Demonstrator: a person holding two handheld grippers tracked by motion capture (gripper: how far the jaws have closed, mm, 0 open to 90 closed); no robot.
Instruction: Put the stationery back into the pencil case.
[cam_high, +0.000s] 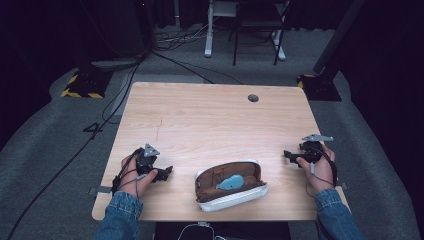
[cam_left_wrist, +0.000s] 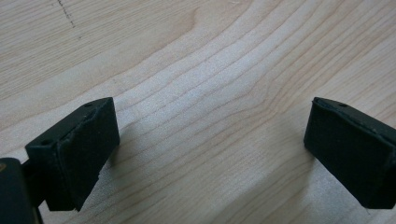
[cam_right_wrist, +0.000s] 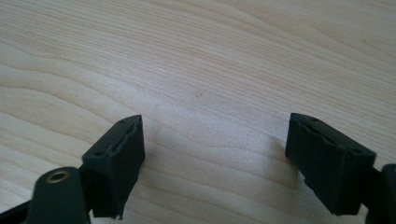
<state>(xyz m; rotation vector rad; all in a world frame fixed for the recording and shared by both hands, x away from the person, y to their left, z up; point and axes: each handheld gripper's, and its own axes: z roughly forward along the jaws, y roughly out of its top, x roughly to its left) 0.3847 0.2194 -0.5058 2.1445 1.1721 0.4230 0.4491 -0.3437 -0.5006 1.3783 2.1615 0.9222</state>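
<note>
Pouch (cam_high: 231, 184) open, mid-table (cam_high: 210, 120) — both grippers spread

A light wooden table (cam_high: 210, 120) with a round grommet hole (cam_high: 253, 98) stands on grey carpet (cam_high: 45, 150). Black cables (cam_high: 115, 100) trail across the floor. Behind, a white-legged desk (cam_high: 209, 30) and a dark chair (cam_high: 257, 25) stand against black surroundings; yellow-black striped bases (cam_high: 80, 87) flank the table.

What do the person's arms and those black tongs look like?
Both forearms wear blue denim sleeves. Each hand holds black tongs: left tongs, right tongs. Each ends in two blocky black jaws, carries a grey three-cornered plate on top, and trails thin black cable.
</note>
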